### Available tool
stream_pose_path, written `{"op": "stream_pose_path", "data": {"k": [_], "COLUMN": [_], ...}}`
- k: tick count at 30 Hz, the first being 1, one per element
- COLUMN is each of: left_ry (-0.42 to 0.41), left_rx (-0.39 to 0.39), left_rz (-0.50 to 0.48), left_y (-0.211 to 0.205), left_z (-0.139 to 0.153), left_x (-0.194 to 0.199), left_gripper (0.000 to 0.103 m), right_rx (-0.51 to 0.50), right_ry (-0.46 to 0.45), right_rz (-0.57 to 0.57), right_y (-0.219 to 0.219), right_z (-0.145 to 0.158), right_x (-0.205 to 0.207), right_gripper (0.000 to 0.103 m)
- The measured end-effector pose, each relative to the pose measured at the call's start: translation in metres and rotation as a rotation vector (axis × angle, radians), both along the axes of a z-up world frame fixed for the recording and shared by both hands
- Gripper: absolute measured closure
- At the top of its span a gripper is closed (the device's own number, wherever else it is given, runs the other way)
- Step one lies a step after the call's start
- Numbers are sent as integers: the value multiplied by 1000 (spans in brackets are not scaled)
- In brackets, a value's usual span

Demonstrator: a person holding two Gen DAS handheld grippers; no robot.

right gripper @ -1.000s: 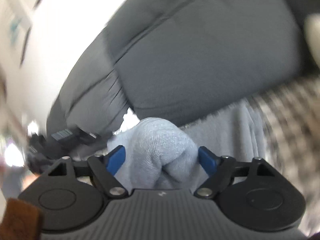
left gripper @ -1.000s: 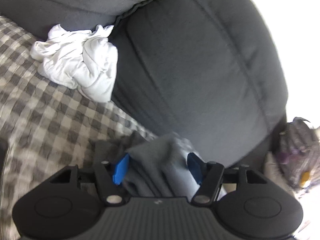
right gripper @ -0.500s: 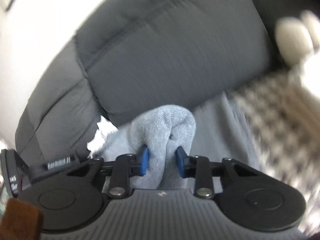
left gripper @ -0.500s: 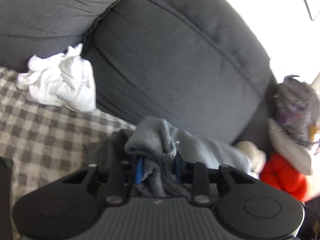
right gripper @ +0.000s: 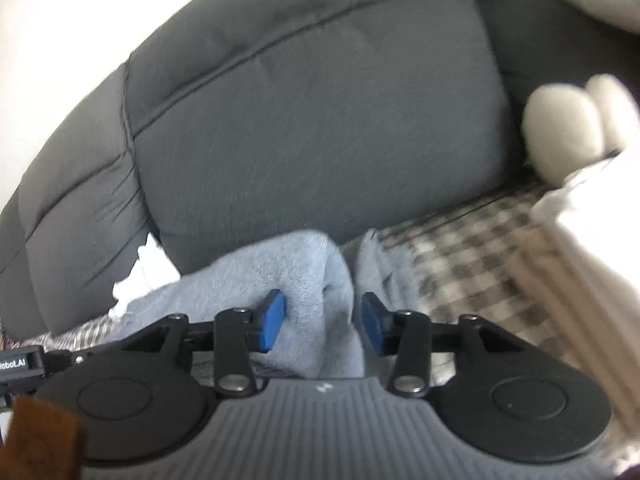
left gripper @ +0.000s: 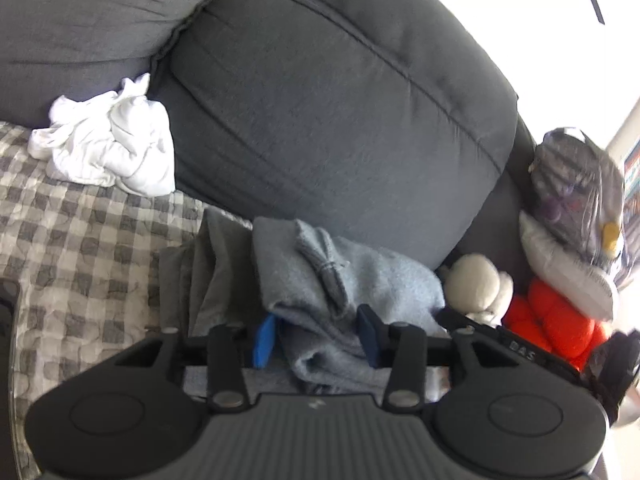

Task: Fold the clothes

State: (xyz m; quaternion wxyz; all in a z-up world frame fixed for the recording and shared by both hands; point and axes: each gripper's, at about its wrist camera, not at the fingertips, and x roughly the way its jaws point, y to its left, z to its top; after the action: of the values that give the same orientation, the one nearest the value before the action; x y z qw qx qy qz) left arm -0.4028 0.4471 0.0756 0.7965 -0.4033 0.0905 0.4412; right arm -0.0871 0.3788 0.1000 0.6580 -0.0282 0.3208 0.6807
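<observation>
On the sofa seat, both my jaws are opening off the bunched grey sweater [left gripper: 352, 276], left gripper [left gripper: 316, 338], right gripper [right gripper: 320, 322]; fold barely begun, white garment [left gripper: 108, 148] untouched.

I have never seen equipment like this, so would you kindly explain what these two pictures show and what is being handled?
There is no robot here: a person holds one pair of tongs in each hand, and a wide-angle camera on each looks forward along its blue-padded fingers. One picture comes from the left tongs, the other from the right tongs. Both face a dark grey sofa whose seat carries a checked cover. A light grey-blue garment lies bunched between each pair of pads, and both sets of jaws are opening, so the cloth is being let go. A darker grey garment lies beside it, a crumpled white garment sits further back, and soft toys fill the corner.
</observation>
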Motion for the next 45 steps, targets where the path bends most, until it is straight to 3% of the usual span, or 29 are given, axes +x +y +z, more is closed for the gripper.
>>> {"op": "stream_pose_path", "data": {"k": [5, 11, 13, 16, 20, 27, 35, 37, 45], "left_ry": [41, 196, 257, 321, 394, 437, 552, 549, 554], "left_rx": [40, 127, 146, 167, 234, 282, 330, 341, 283], "left_rz": [9, 66, 83, 105, 109, 98, 135, 149, 169], "left_y": [-21, -58, -69, -84, -109, -142, -147, -145, -116], "left_z": [12, 35, 41, 50, 60, 68, 61, 57, 36], "left_x": [-2, 2, 7, 12, 24, 51, 74, 73, 65], "left_gripper": [51, 29, 28, 25, 11, 0, 0, 0, 0], "right_rx": [37, -114, -161, -213, -205, -171, -173, -175, -138], "right_ry": [-10, -203, -240, -248, -203, -138, -137, -141, -199], "right_rz": [48, 191, 200, 167, 125, 30, -2, -1, -11], "right_y": [-16, -33, -40, -58, -87, -122, -126, -121, -110], "right_z": [31, 45, 47, 50, 51, 40, 14, 8, -2], "right_x": [-2, -26, -32, -36, -31, -12, -4, -5, -20], "right_gripper": [45, 33, 28, 19, 0, 0, 0, 0, 0]}}
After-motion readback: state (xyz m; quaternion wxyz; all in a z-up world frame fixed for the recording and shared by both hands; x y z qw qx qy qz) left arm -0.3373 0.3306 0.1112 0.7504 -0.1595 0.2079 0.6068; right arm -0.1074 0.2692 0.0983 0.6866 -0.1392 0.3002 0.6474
